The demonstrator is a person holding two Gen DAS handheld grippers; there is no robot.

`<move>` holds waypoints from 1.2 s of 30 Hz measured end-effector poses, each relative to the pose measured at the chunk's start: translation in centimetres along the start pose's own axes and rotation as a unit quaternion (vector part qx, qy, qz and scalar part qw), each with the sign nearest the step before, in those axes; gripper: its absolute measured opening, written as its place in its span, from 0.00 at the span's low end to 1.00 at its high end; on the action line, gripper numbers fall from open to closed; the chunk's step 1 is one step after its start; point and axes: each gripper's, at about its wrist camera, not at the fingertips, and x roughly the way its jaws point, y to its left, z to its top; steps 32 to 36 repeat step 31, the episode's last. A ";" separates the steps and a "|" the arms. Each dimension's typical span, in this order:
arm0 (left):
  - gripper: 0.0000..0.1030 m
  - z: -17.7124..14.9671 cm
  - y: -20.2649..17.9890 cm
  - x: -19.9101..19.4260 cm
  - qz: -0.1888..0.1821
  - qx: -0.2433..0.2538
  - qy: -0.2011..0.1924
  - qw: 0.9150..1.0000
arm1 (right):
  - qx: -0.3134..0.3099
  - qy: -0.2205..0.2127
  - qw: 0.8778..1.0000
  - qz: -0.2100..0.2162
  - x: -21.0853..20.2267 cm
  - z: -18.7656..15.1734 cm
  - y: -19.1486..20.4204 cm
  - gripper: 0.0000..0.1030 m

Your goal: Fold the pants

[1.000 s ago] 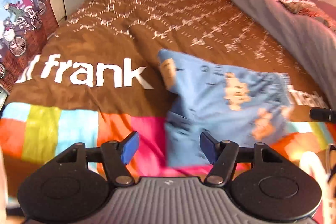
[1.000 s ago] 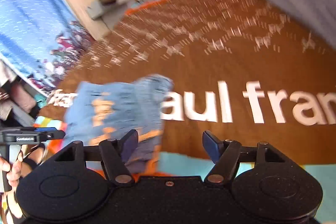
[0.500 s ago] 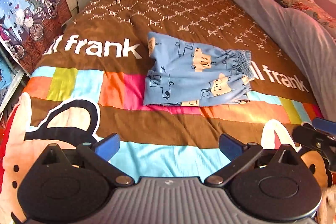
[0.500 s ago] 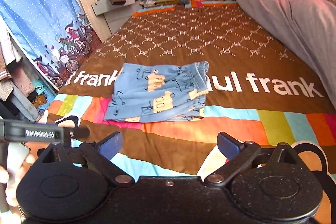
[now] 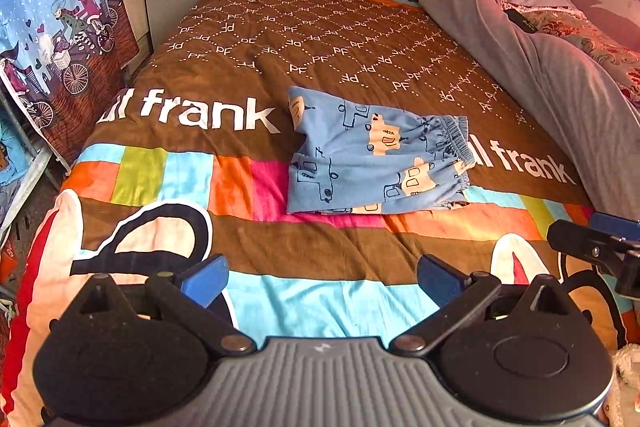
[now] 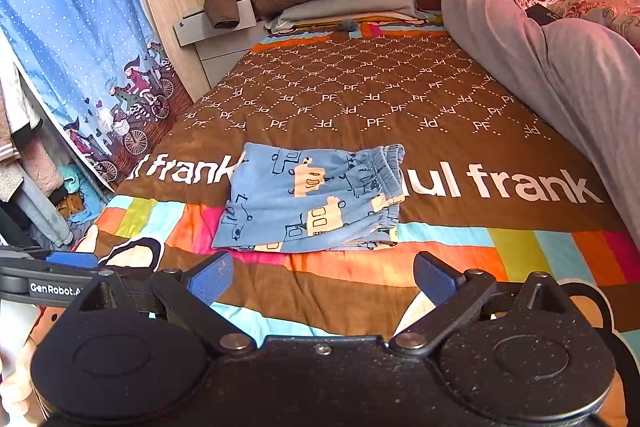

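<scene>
Looking done: blue truck-print cotton pants point(image 5: 376, 157) sit folded, probably in quarters, on the bed's brown quilt point(image 5: 320, 59); left tongs point(image 5: 320, 277) and right tongs point(image 6: 322, 277) wide open, empty.

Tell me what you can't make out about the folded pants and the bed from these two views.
- Underside and inner layers of the pants: hidden by their own top layer, both views.
- Near end of the bedspread: covered by each gripper's body.
- Letters of the white lettering: covered by the pants, both views.
</scene>
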 end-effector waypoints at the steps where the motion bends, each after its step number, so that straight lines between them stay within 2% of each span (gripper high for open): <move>1: 0.99 0.0 0.1 -0.1 -0.002 -0.003 -0.001 1.000 | -0.001 0.000 1.000 -0.001 -0.1 0.0 0.0 0.94; 4: 1.00 0.1 0.2 -0.4 -0.005 -0.016 -0.001 1.000 | -0.002 0.001 1.000 -0.003 -0.3 -0.2 -0.1 0.94; 10: 1.00 0.3 -0.2 -1.1 0.015 -0.013 -0.010 1.000 | -0.008 0.005 1.000 -0.002 -0.7 -0.6 -0.3 0.94; 20: 1.00 0.6 0.2 -1.6 -0.029 -0.051 -0.019 0.998 | -0.010 0.007 1.000 -0.002 -1.0 -0.8 -0.5 0.94; 27: 1.00 0.8 -0.6 -2.3 -0.019 -0.034 -0.049 0.998 | -0.010 0.005 1.000 -0.001 -1.1 -0.6 -0.6 0.94; 36: 1.00 0.9 -1.0 -1.9 -0.014 -0.025 -0.040 0.999 | -0.009 0.005 1.000 -0.001 -1.1 -0.4 -0.8 0.94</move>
